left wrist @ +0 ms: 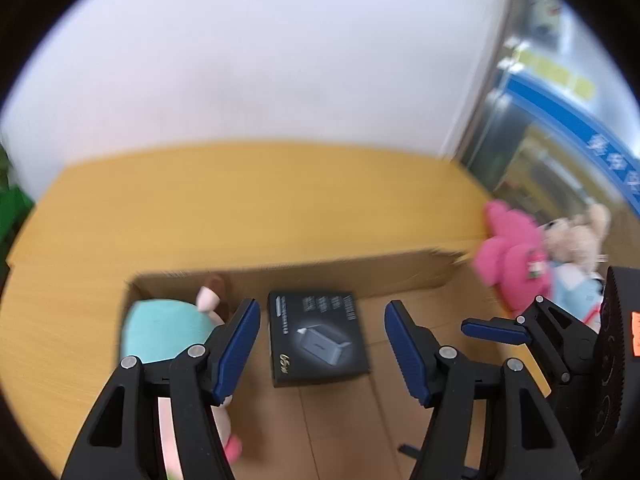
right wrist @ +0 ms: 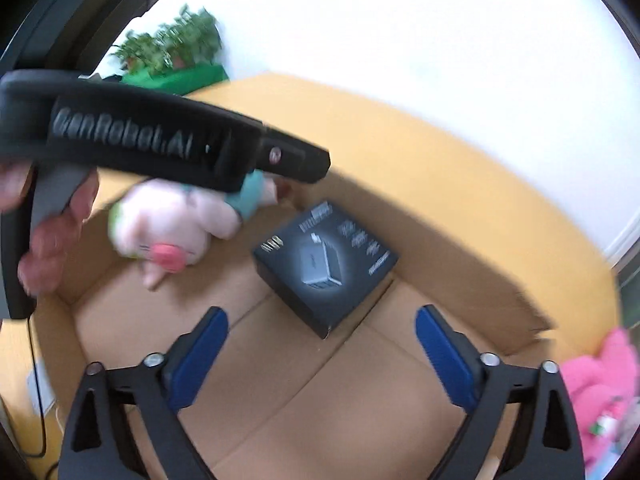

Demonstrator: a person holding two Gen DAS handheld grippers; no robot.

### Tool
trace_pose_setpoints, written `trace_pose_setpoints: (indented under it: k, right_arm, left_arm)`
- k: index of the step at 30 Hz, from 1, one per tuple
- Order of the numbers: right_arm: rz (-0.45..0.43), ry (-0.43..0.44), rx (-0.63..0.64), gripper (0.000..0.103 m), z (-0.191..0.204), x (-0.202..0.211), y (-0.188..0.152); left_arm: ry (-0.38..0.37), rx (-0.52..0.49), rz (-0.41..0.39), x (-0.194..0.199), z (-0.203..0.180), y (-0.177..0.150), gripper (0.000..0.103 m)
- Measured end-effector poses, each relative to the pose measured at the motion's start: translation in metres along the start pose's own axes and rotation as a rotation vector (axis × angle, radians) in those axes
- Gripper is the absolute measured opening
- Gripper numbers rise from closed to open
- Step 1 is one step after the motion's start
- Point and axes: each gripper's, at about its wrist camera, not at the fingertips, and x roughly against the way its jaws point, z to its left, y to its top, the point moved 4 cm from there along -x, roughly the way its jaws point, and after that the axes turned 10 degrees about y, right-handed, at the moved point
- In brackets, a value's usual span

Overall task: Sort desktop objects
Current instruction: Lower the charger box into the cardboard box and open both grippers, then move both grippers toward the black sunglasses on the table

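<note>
Both my left tongs (left wrist: 322,344) and right tongs (right wrist: 322,354) are open and empty. The black box (left wrist: 318,338) and pig toy (right wrist: 172,228) are in the cardboard box (right wrist: 400,208). The pink toy (left wrist: 510,258) waits outside.

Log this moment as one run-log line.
left tool: open, empty | right tool: open, empty | cardboard box: holds black charger box, pig plush | pink plush: outside box
</note>
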Motion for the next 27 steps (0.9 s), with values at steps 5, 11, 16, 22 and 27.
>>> trace_pose_setpoints:
  k: [5, 11, 16, 22, 27]
  right_arm:
    - [-0.059, -0.047, 0.073, 0.102, 0.061, 0.054, 0.003]
    - [-0.042, -0.021, 0.053, 0.103, 0.093, 0.122, -0.077]
    - [0.106, 0.040, 0.032, 0.102, 0.112, 0.108, -0.179]
    - [0.203, 0.148, -0.080, 0.101, 0.125, 0.087, -0.258]
    - [0.194, 0.149, -0.110, 0.092, 0.134, 0.074, -0.268]
  left_arm:
    - [0.033, -0.023, -0.136, 0.106, 0.010, -0.020, 0.080]
    - [-0.014, -0.050, -0.159, 0.171, 0.009, -0.093, 0.080]
    - [-0.048, -0.028, -0.060, 0.175, -0.009, -0.165, 0.080]
    - [-0.160, 0.034, 0.060, 0.158, -0.034, -0.225, 0.080]
    - [-0.200, 0.061, 0.113, 0.150, -0.051, -0.251, 0.080]
